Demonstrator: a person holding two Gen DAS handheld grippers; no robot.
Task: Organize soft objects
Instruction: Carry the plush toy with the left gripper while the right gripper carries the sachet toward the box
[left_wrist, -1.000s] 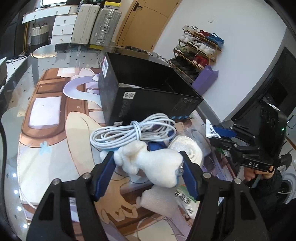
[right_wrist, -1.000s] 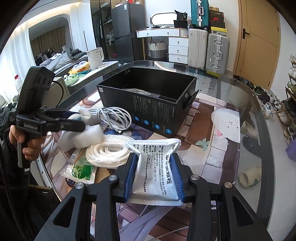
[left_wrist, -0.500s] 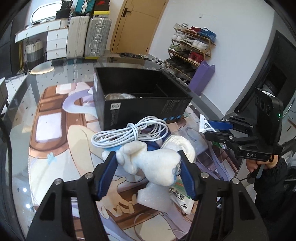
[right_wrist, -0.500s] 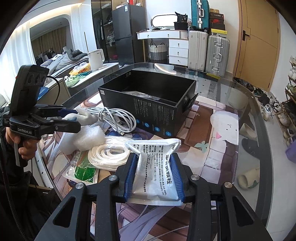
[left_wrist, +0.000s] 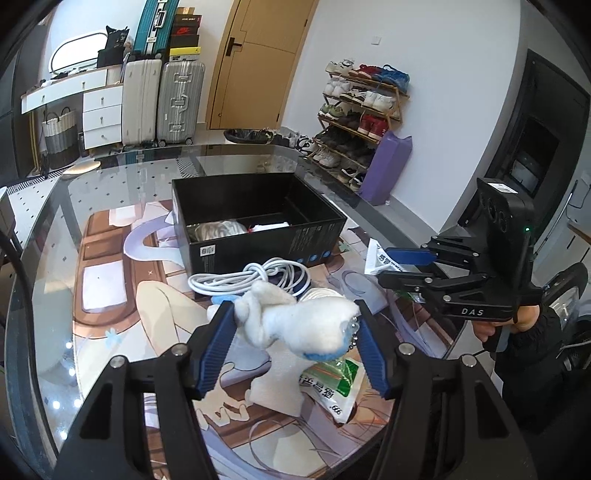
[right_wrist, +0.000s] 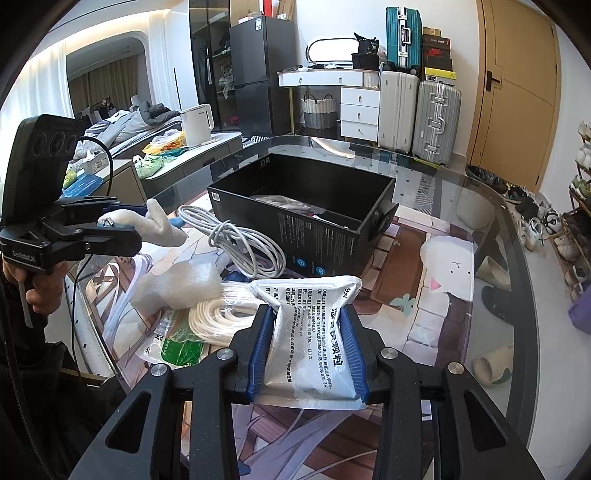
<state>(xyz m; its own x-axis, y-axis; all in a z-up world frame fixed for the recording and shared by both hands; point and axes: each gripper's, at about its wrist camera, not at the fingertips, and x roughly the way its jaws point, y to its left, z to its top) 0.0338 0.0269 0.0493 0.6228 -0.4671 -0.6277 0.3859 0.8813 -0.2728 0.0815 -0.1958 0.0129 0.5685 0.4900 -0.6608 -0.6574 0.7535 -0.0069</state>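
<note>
My left gripper (left_wrist: 293, 325) is shut on a white plush toy (left_wrist: 295, 325) with a small ball chain and holds it above the table; the toy also shows in the right wrist view (right_wrist: 159, 223). My right gripper (right_wrist: 306, 332) is shut on a silver printed pouch (right_wrist: 306, 332) and holds it above the table; the pouch also shows in the left wrist view (left_wrist: 380, 260). An open black box (left_wrist: 258, 221) stands on the glass table beyond both grippers, also in the right wrist view (right_wrist: 306, 214), with some soft items inside.
A coiled white cable (right_wrist: 240, 243) lies against the box. A white rope coil (right_wrist: 218, 314), a foam piece (right_wrist: 177, 288) and a green-and-white packet (right_wrist: 173, 343) lie on the table (left_wrist: 55, 229) near its edge. A printed mat covers the glass.
My left gripper has lifted the plush toy higher and away from the cable and foam. The right gripper holds the pouch in nearly the same place.
</note>
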